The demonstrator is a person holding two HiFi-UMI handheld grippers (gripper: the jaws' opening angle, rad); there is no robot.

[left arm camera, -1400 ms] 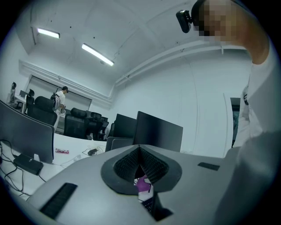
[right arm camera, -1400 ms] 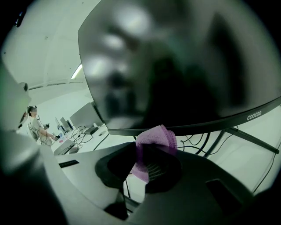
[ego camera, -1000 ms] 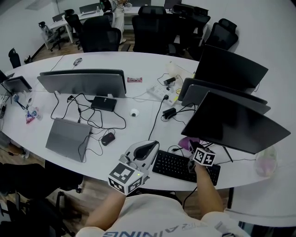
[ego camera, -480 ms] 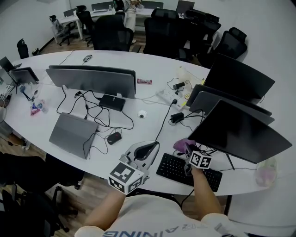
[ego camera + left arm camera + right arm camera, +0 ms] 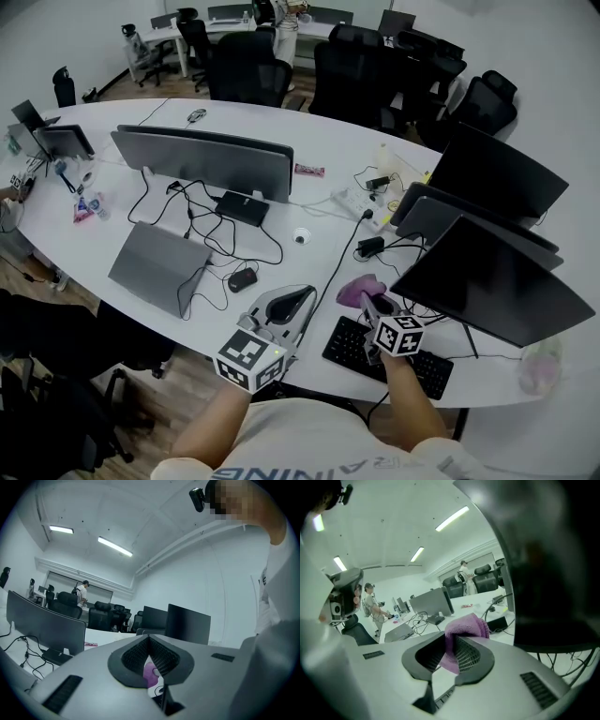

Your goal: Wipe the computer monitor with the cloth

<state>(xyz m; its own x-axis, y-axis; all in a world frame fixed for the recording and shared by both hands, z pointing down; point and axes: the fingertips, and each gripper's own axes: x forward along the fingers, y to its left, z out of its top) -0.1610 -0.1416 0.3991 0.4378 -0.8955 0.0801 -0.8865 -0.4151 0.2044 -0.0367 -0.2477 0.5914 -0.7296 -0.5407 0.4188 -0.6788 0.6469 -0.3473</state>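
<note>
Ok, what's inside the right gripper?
A purple cloth is clamped in the right gripper, its bunched end sticking out past the tips. The part pinched between the pads is covered.

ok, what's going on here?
A person holds a gripper in each hand. The right gripper is clamped on a purple cloth, held up by the keyboard and close to the lower corner of the monitor. No contact with the screen shows yet. The left gripper is shut and empty.
</note>
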